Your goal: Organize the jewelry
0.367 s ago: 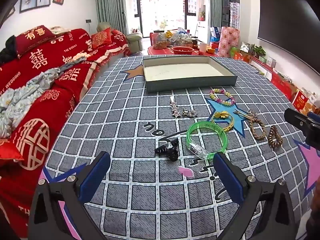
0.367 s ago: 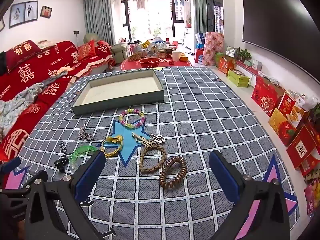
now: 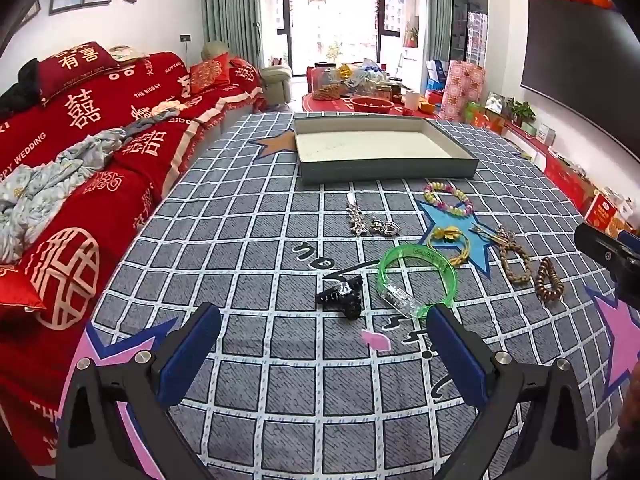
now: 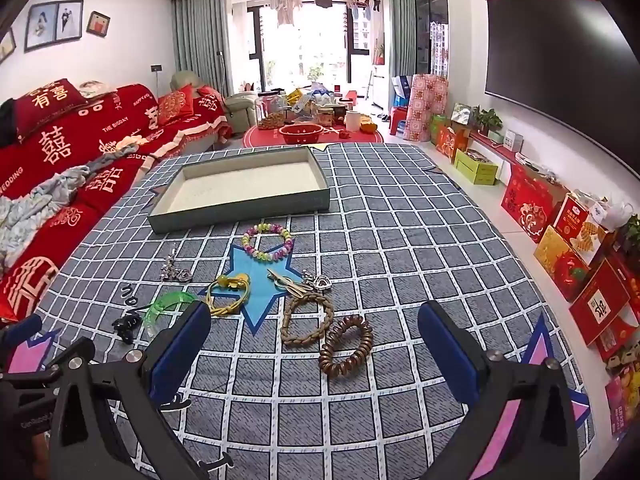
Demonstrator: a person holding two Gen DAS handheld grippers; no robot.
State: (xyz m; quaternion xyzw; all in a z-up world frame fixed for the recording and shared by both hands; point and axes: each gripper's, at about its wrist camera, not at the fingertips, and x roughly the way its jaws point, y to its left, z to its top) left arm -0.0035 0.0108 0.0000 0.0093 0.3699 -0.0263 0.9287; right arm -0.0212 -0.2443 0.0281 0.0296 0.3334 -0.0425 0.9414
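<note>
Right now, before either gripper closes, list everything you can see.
Tray: 1, grey-green, far end, nothing inside.
Beaded bracelet: 1, pastel, just before tray.
Silver pieces: small cluster, left of blue star.
Yellow cord bracelet: 1, on star.
Green bangle: 1, near left gripper.
Black hair claw: 1, left of bangle.
Braided ring: 1, tan.
Spiral hair tie: 1, brown.
Left gripper: open.
Right gripper: open.

Home living rm. Red wedding-print sofa (image 3: 92, 152) along left wall w/ framed photos (image 4: 54, 24) above, big wall TV (image 4: 560, 52) at right. Curtained balcony door (image 4: 308, 40) at far end, laundry hanging.
</note>
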